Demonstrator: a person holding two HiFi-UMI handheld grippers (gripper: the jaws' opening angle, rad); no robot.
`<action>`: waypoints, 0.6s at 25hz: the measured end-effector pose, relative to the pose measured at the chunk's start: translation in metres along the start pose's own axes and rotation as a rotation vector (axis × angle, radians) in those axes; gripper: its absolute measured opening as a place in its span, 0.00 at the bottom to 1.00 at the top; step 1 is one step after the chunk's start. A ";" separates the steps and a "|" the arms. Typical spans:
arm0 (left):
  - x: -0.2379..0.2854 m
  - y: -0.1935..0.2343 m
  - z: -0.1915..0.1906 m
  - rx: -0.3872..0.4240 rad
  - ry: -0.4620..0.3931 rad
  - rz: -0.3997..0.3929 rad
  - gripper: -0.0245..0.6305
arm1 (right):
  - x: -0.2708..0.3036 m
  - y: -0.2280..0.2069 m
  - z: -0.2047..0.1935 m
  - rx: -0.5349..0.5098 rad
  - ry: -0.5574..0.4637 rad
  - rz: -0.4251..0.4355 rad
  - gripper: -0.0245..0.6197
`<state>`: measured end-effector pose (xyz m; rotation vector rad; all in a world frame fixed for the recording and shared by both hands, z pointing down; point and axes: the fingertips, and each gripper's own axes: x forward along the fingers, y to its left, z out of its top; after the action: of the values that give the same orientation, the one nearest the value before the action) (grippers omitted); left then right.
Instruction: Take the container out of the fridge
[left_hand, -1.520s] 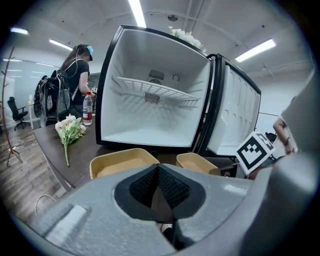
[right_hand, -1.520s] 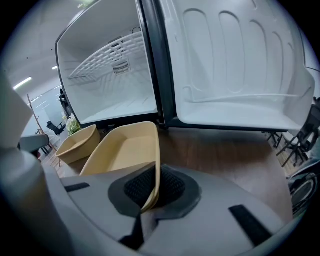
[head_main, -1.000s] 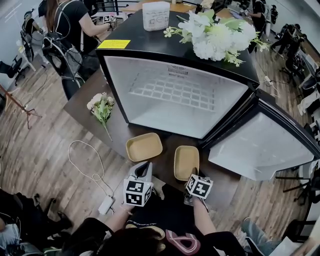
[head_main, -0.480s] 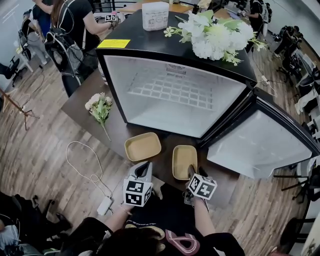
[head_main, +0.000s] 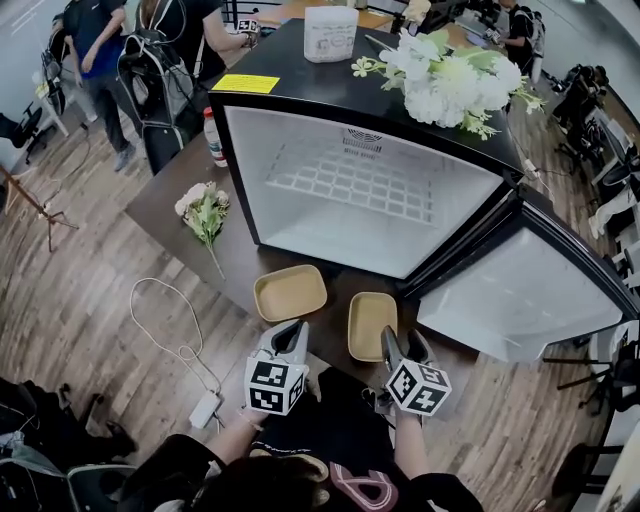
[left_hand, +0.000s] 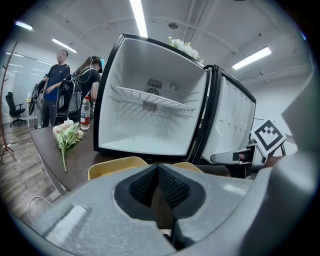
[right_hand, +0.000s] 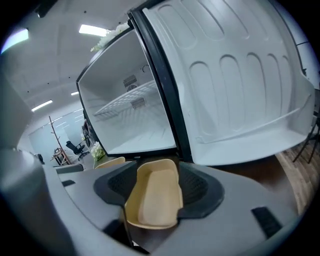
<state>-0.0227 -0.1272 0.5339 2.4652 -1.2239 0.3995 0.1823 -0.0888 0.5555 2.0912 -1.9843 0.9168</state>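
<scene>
Dark tabletop (head_main: 170, 205) before the open, empty fridge (head_main: 360, 190): a tan container (head_main: 371, 324) lies just ahead of the right gripper (head_main: 404, 346), whose jaws have just been opening and stand spread off it, left gripper (head_main: 290, 335) pressed together; best withdrawn straight, without nudging.

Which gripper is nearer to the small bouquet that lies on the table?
Left. The left gripper is at the near edge of the table, below and right of the bouquet in the head view. The right gripper is further right, near the right-hand tan container.
</scene>
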 end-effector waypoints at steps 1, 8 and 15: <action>-0.001 -0.001 0.002 0.000 -0.007 -0.005 0.05 | -0.002 0.005 0.005 -0.007 -0.019 0.006 0.45; -0.012 -0.007 0.017 -0.004 -0.059 -0.034 0.05 | -0.018 0.034 0.021 -0.077 -0.100 0.047 0.31; -0.019 -0.010 0.020 0.000 -0.078 -0.049 0.05 | -0.025 0.043 0.017 -0.098 -0.128 -0.016 0.12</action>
<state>-0.0236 -0.1170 0.5064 2.5267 -1.1911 0.2935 0.1489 -0.0812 0.5164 2.1580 -2.0247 0.6836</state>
